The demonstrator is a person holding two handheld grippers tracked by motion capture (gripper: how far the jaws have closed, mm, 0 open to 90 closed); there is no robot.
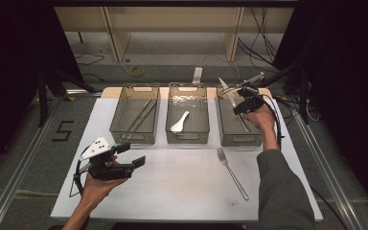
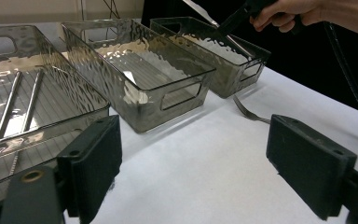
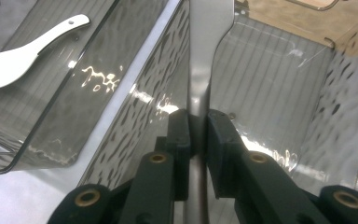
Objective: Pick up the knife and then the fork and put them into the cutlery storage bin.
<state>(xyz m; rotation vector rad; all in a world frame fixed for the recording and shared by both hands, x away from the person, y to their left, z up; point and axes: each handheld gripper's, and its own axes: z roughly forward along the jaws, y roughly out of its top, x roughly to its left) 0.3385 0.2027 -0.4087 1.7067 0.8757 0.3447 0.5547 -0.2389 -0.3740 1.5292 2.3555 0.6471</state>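
While clamped in right gripper (image 3: 198, 133), knife (image 3: 205, 56) overhangs bin (image 3: 279, 70).

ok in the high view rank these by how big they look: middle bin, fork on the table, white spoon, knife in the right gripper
1. middle bin, clearly largest
2. fork and knife: similar length, and the right gripper hides part of the knife, so unranked
3. white spoon, smallest

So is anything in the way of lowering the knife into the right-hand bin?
Nothing visible blocks it. The right gripper holds the knife above the right bin, whose floor looks bare below the blade. The fork lies outside on the table.
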